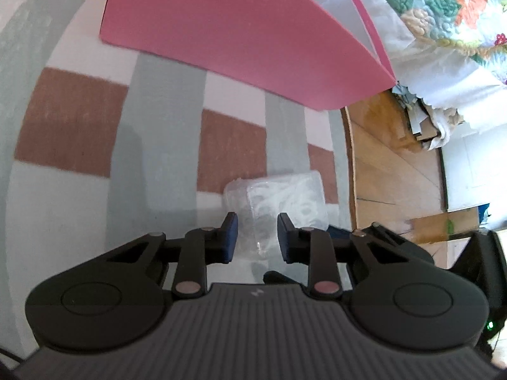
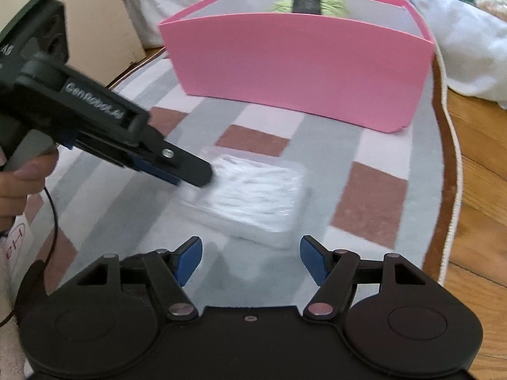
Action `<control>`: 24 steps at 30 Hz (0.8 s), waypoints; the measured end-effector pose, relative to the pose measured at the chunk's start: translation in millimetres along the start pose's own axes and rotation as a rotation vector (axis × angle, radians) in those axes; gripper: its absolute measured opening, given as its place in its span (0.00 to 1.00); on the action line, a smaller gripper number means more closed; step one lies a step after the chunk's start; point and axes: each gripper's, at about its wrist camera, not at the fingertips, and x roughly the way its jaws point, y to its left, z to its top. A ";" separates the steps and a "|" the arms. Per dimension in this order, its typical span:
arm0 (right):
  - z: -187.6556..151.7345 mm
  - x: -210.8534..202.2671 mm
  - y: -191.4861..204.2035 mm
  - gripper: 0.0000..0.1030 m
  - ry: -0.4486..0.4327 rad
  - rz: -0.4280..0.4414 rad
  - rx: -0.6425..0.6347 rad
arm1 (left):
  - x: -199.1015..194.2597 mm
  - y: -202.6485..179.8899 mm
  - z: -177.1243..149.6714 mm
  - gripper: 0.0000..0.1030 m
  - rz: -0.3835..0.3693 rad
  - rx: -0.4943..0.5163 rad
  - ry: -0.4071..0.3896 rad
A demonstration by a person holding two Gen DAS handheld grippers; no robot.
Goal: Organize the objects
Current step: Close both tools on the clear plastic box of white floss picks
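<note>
Task's thing: a clear plastic box (image 2: pixel 250 199) of white bits lies flat on the checked rug (image 2: pixel 370 209), out in the open, not in the bin.

Destination: the pink bin (image 2: pixel 301 72) stands upright on the same rug, beyond the box and well apart from it; something dark and greenish shows inside it, too small to name.

Left gripper (image 1: pixel 257 237): its blue pads are drawn close together on the near left corner of the box. From its own camera the clear plastic sits right between the fingers; from the other view its tip lies over the box's left end. I'd say it is pinching that corner, though the blur leaves me short of certain that the pads press.

Right gripper (image 2: pixel 250 261): jaws spread wide with nothing between them, hanging just short of the box's near edge.

Key relation: the box lies straight ahead of the right gripper, its long side running roughly across, left to right and slightly skewed. The left one comes in from the side, at the short end.

Nearer hand: the left is already on the box; the right is near but apart.

Next move, as I judge it: lift by the left-hand corner and carry toward the bin.

Risk: a corner pinch could let the box swing or slip.
</note>
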 end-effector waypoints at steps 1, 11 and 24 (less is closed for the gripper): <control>1.8 2.1 3.1 0.77 0.001 -0.018 -0.013 | -0.4 -0.4 -1.8 0.26 0.002 0.004 -0.010; 3.7 19.7 24.7 0.89 -0.057 -0.142 -0.120 | 3.9 -11.1 -4.1 0.43 0.058 0.048 -0.038; 8.5 29.5 14.2 0.94 -0.070 -0.092 -0.093 | 8.0 -15.9 -11.0 0.46 0.065 0.024 -0.073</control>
